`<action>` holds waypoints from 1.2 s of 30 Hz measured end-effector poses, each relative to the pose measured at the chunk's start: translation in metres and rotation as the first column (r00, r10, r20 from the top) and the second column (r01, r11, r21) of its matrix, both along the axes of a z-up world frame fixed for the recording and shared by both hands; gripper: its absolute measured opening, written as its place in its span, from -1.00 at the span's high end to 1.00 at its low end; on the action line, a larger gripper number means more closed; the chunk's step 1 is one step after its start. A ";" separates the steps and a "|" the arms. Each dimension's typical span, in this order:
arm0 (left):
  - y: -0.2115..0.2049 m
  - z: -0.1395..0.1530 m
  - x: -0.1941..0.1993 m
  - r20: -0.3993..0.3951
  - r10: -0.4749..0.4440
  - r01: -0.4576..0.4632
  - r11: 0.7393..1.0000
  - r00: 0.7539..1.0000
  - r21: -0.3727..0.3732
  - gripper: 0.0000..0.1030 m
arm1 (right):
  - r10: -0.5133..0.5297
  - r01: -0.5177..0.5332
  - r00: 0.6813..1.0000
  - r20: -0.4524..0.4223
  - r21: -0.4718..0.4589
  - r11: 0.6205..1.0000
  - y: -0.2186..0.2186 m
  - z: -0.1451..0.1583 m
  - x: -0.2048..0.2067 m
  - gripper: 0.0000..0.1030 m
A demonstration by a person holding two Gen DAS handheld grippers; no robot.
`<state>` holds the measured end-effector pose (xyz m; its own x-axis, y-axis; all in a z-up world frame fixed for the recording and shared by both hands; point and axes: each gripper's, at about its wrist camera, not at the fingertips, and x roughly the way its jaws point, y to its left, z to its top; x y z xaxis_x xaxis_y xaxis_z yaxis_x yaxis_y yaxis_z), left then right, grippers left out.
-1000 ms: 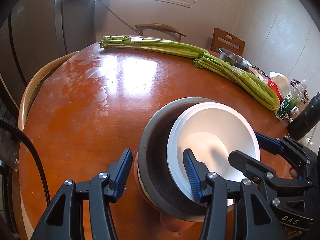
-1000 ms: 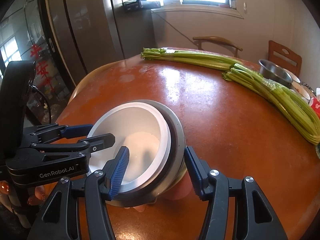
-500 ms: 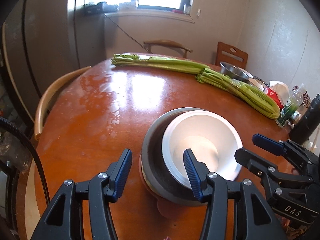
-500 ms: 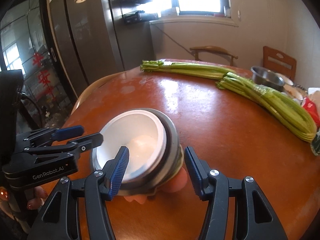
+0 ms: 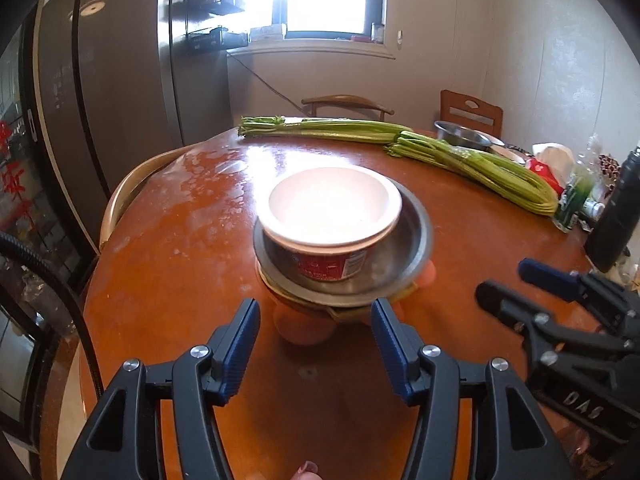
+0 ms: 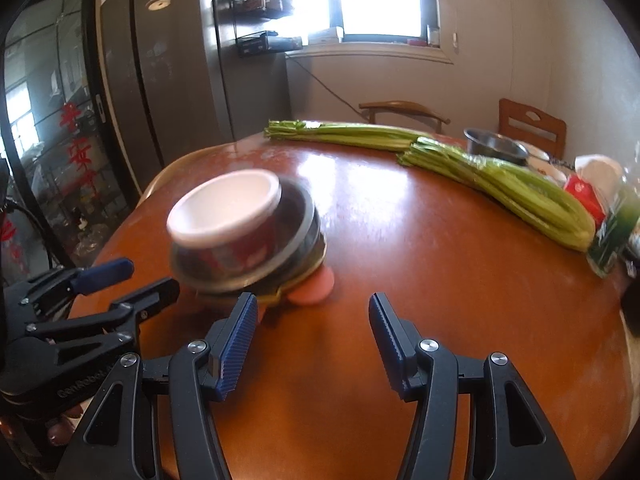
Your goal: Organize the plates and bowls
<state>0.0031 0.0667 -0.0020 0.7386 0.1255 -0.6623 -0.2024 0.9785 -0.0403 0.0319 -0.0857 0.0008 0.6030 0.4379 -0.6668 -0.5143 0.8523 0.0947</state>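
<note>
A white bowl with a red label point(image 5: 334, 208) sits nested in a grey metal bowl point(image 5: 404, 252), which rests on a stack with pink and yellow pieces underneath point(image 5: 304, 326). The stack stands on the round wooden table point(image 5: 168, 264). My left gripper point(image 5: 314, 344) is open and empty, just short of the stack. My right gripper point(image 6: 310, 338) is open and empty, to the right of the stack point(image 6: 244, 236), which looks blurred there. Each gripper shows in the other's view, the right one point(image 5: 532, 292) and the left one point(image 6: 124, 284).
Two bunches of celery point(image 5: 472, 168) lie across the far side of the table. A steel bowl point(image 5: 462, 136), bags and a green bottle point(image 5: 574, 204) crowd the right edge. Wooden chairs point(image 5: 344, 102) stand behind, and a chair back point(image 5: 132, 184) at the left edge.
Both grippers have pulled back and tilted up from over the bowls. The stack now lies ahead of the fingertips instead of between them.
</note>
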 end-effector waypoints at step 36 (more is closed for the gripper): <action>-0.011 -0.040 -0.014 -0.085 0.014 -0.012 1.000 0.996 0.013 -0.15 | 0.011 -0.012 0.999 -0.054 -0.028 1.000 -0.009 -0.029 -0.033 -0.16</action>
<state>-0.0106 0.0558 -0.0417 0.6778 0.1435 -0.7211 -0.2173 0.9760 -0.0101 -0.0016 -0.0944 -0.0281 0.5612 0.4248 -0.7103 -0.5189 0.8492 0.0979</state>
